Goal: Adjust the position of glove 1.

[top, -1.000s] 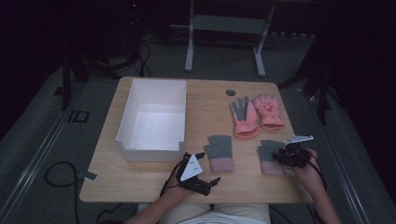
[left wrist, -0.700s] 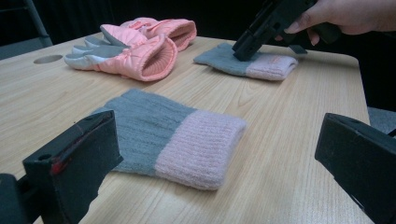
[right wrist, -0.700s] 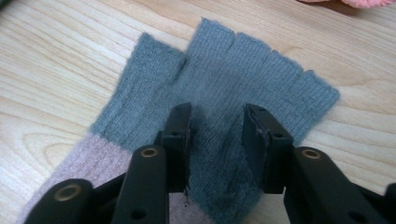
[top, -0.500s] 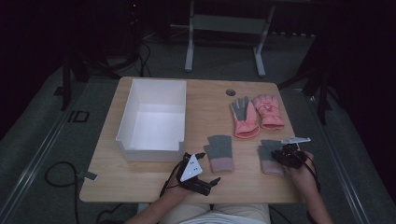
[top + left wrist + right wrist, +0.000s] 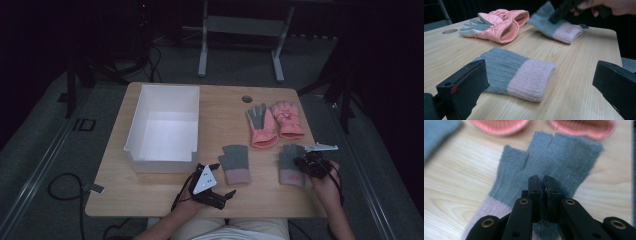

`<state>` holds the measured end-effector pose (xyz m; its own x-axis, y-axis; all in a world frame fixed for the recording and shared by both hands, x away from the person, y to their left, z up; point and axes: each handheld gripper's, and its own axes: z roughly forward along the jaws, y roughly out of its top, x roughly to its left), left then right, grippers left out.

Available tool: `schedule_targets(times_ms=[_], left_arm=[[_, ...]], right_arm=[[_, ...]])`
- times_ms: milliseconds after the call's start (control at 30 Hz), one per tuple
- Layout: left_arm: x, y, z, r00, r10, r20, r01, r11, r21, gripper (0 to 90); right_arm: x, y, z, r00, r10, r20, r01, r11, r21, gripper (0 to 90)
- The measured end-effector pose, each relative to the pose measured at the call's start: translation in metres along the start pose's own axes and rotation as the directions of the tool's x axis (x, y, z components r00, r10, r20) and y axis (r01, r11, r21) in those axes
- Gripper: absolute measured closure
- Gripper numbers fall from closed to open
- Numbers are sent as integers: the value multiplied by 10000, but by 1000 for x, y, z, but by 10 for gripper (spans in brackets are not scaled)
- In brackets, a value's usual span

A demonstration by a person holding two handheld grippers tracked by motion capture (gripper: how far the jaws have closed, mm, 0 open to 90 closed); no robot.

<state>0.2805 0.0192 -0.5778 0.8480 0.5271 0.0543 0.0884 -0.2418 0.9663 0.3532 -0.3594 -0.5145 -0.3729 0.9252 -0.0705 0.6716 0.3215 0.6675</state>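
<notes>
Two grey fingerless gloves with pink cuffs lie near the table's front edge. My right gripper (image 5: 301, 162) (image 5: 542, 182) is on the right glove (image 5: 290, 167) (image 5: 564, 157). Its jaws have just been closing and now pinch a fold of the grey knit between their tips. The left glove (image 5: 235, 162) (image 5: 516, 70) lies flat in front of my left gripper (image 5: 223, 179) (image 5: 541, 75), which rests open near the table edge with nothing in it. The left gripper view shows the right glove (image 5: 559, 27) farther off under the other hand.
A pair of pink winter gloves (image 5: 275, 122) (image 5: 499, 25) lies behind the grey ones. A white open bin (image 5: 160, 155) stands at the left of the wooden table (image 5: 225, 105). A cable hole (image 5: 247, 99) sits near the far edge.
The right gripper's jaws have come together on the right grey glove, with the hand shifting only slightly. The left gripper has kept still.
</notes>
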Motion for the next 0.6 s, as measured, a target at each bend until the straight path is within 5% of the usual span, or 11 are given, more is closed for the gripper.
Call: schedule_targets(times_ms=[200, 267, 500, 567, 600], left_arm=[[0, 0, 0, 10000, -4, -2, 4, 10000, -3, 0], [0, 0, 0, 10000, -24, -7, 24, 10000, -15, 0], [0, 0, 0, 10000, -13, 4, 13, 10000, -15, 0], [0, 0, 0, 10000, -8, 8, 8, 10000, -29, 0], [0, 0, 0, 10000, 5, -2, -5, 10000, -17, 0]], right_arm=[[18, 28, -27, 9997, -201, -100, 193, 9966, -800, 849], [33, 41, -35, 9985, -463, -303, 428, 9932, -1085, 849], [73, 64, -45, 9877, -1081, -1132, 837, 9759, -2015, 849], [73, 64, -45, 9877, -1081, -1132, 837, 9759, -2015, 849], [91, 68, -39, 9807, -1291, -1471, 986, 9751, -1987, 848]])
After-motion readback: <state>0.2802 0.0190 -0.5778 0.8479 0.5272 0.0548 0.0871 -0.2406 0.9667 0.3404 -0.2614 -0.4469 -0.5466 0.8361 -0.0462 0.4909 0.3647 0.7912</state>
